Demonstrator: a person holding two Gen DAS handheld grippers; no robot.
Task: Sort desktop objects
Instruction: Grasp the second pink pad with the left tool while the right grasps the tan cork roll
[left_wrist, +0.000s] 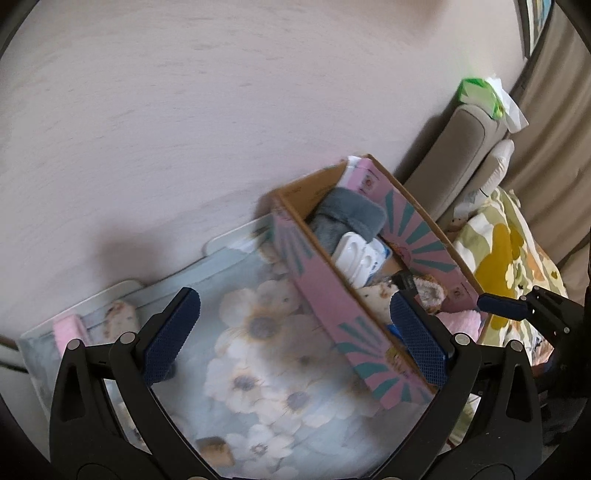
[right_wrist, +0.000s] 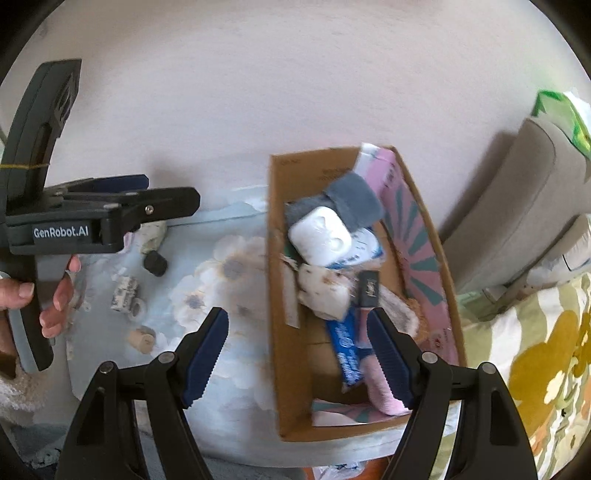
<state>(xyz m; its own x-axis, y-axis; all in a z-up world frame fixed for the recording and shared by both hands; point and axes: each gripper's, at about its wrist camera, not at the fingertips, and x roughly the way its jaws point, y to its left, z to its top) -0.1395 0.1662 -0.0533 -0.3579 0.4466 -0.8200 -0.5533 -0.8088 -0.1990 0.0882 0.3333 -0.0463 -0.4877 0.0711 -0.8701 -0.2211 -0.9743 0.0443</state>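
Note:
An open cardboard box (right_wrist: 280, 295) with pink and teal sunburst sides (left_wrist: 325, 299) stands on a pale blue floral mat (right_wrist: 229, 295). Inside lie a grey plush piece (right_wrist: 354, 203), a white case (right_wrist: 319, 240), a blue packet (right_wrist: 347, 354), a pink cloth (right_wrist: 384, 391) and a small black item (right_wrist: 369, 291). My right gripper (right_wrist: 297, 358) hangs open over the box's near left wall, holding nothing. My left gripper (left_wrist: 295, 336) is open too, over the mat and the box's side, with nothing between its fingers. A hand (right_wrist: 55, 306) holds it at the left of the right wrist view.
Loose on the mat lie a black cap (right_wrist: 155, 263), patterned tape rolls (right_wrist: 125, 297) and a cork (right_wrist: 144, 338). A pink item (left_wrist: 68, 330) lies at the mat's far left. A beige sofa arm (right_wrist: 517, 221), a green tissue pack (right_wrist: 561, 114) and a yellow floral blanket (right_wrist: 535, 350) stand to the right.

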